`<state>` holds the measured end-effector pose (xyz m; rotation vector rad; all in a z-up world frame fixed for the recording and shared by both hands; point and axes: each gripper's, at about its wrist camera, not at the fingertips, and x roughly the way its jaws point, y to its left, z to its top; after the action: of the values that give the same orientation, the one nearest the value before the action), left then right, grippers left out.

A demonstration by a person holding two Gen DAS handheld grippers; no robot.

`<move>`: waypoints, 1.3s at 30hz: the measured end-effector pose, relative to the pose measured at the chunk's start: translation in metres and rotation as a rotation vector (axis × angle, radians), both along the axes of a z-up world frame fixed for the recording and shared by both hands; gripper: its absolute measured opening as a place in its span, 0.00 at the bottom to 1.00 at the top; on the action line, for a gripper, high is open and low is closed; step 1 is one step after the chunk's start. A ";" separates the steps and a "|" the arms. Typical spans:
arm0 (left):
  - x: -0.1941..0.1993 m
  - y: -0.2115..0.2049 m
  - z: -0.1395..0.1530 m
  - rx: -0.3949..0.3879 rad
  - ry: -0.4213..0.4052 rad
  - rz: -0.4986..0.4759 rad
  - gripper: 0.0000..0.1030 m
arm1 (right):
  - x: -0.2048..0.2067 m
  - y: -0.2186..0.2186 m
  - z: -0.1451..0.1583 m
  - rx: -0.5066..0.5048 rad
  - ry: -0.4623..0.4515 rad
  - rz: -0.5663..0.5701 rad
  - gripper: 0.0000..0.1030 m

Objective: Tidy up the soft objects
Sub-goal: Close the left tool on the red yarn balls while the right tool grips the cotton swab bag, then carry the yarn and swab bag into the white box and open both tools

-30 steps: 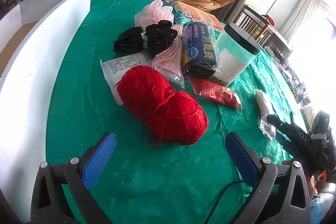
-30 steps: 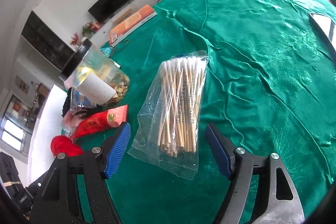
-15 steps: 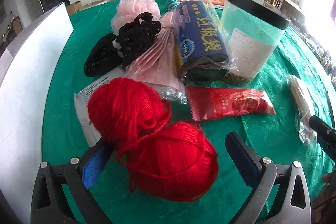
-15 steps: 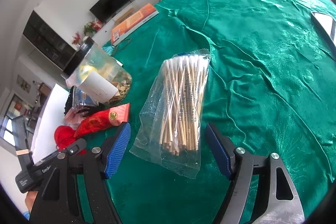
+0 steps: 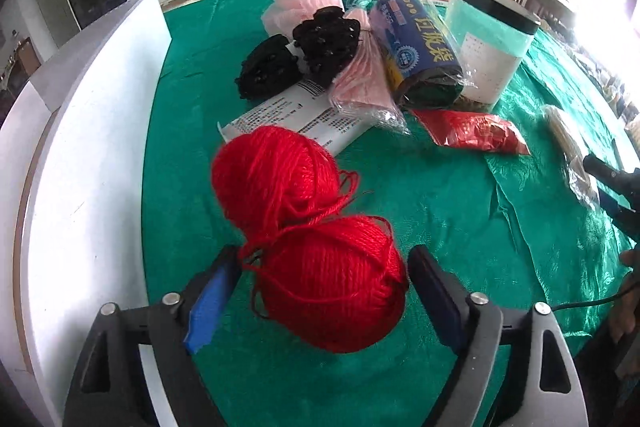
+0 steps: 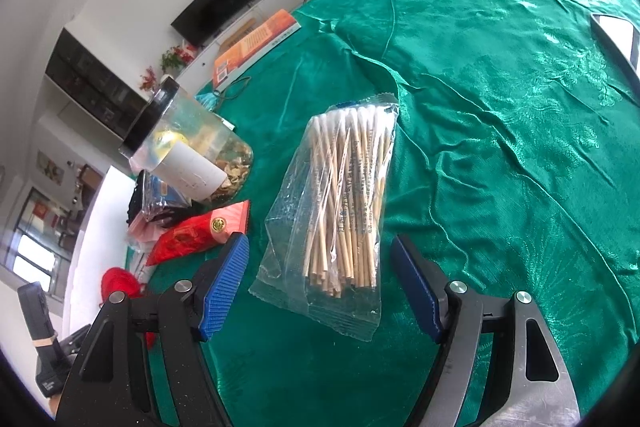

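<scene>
Your left gripper (image 5: 320, 291): jaws closing around near red yarn ball (image 5: 332, 283); right pad at its side, left pad beside loose strands, firm squeeze not evident. Second yarn ball (image 5: 276, 179) touching behind it, on green tablecloth (image 5: 440, 211). Your right gripper (image 6: 320, 287): jaws spread, straddling lower end of cotton swab bag (image 6: 340, 211), pads clear of it.

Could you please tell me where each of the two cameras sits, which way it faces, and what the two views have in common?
Left wrist: on the left tool, looking down at the red yarn between its closing fingers; at the right edge, a hand and the other tool.
Right wrist: on the right tool, open, facing a bag of cotton swabs.
Shared: green cloth, jar, red packet, yarn.
</scene>
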<state>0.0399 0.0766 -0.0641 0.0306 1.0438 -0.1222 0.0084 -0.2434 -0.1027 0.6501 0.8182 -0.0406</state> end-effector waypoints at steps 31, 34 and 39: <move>-0.012 0.015 0.045 -0.185 -0.074 0.101 0.50 | 0.076 0.012 0.053 -0.338 0.170 0.209 0.27; -0.006 0.030 0.061 -0.213 -0.108 0.117 0.50 | 0.086 0.019 0.090 -0.357 0.088 0.202 0.27; -0.007 0.066 0.089 -0.248 -0.156 0.166 0.50 | 0.100 0.056 0.134 -0.399 0.009 0.272 0.27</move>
<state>0.0327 0.1426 0.0244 -0.2668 0.8658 -0.0961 0.1082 -0.1871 0.0308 0.1604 0.8704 0.0399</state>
